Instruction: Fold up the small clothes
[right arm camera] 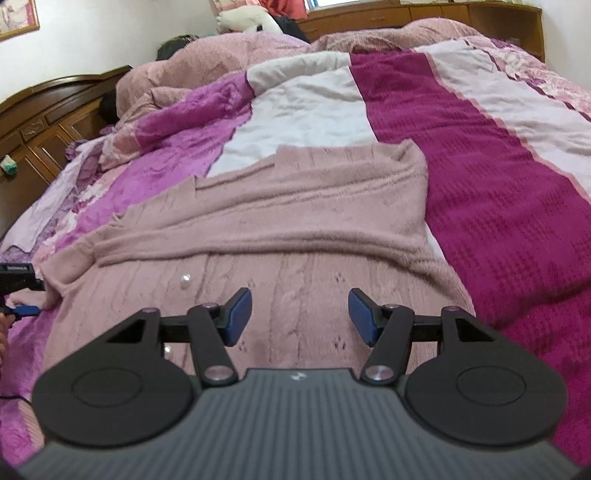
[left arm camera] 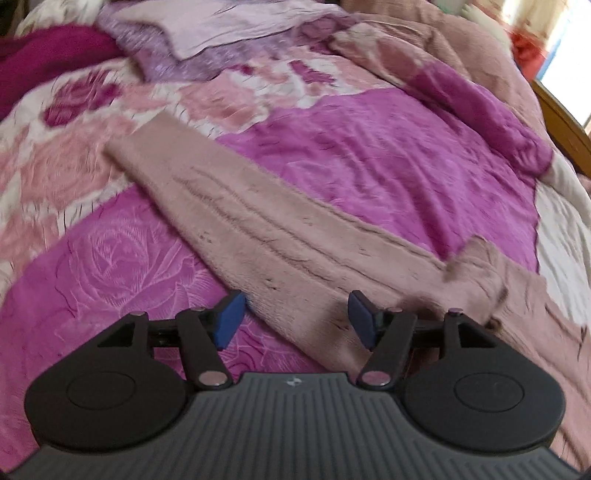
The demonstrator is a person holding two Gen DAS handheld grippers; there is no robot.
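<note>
Both claws, left claw [left arm camera: 297,319] and right claw [right arm camera: 300,316], hang wide and empty; each should pinch the sweater [right arm camera: 295,206] at its sleeve [left arm camera: 229,192] edge before folding inward.

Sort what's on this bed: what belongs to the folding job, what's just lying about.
Job:
- pink knit sweater, one sleeve stretched out
- left tool, open
- right tool, open

Lying about:
- magenta bedspread
- pink blanket
- white plush toy

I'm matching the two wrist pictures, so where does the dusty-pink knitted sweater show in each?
Left wrist: the dusty-pink knitted sweater shows as one long sleeve running diagonally from middle left to lower right.
Right wrist: its body fills the centre, one sleeve folded across it.
Shared landmark: the magenta embossed bedspread.
</note>
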